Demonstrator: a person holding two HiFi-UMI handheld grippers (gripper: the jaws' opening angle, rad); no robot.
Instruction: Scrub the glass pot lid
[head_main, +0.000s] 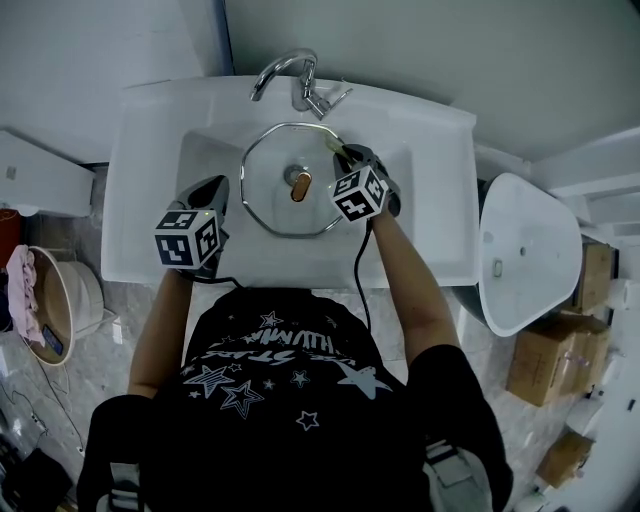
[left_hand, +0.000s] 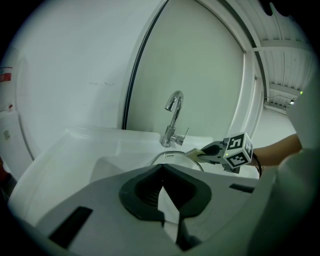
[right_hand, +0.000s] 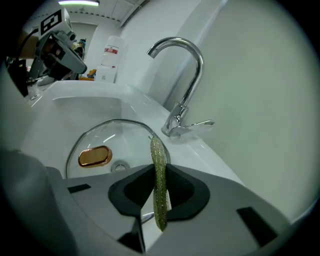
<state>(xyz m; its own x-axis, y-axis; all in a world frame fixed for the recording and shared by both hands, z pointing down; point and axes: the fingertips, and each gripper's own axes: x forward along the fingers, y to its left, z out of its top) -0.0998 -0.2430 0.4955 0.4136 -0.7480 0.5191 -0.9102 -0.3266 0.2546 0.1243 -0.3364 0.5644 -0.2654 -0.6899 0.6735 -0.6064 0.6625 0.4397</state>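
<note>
Head view: a person stands at a white ceramic washbasin (head_main: 140, 180), a gripper in each hand. The clear eight-sided glass pot lid with a metal rim (head_main: 270, 205) lies flat in the bowl, its copper-coloured oval knob (head_main: 300, 185) facing up. The right gripper (head_main: 348, 155) reaches over the lid's far right edge, pinching a thin yellow-green scouring pad (head_main: 341, 148) that rests at the rim. The left gripper (head_main: 208, 192) hovers just beside the lid's left edge, apart from it. The curved chrome tap (head_main: 295, 75) stands beyond both tools, with no water visible.

Left gripper view: its dark jaws are pressed together with nothing between them. The lid's rim shows just ahead of the tips. The right gripper and its pad sit ahead and to the right.

Right gripper view: the jaws are clenched on the scouring pad, which stands edge-on and pokes out past the tips. The lid lies below and to the left of the pad, and the knob lies further left. The tap rises ahead and to the right.

Progress, as a judgement: the pad is gripped and brought to the lid, so scrubbing looks to be starting or under way at the rim. No suds or wet streaks show on the glass. The middle and the left side look untouched, and the left tool is not steadying the lid.
</note>
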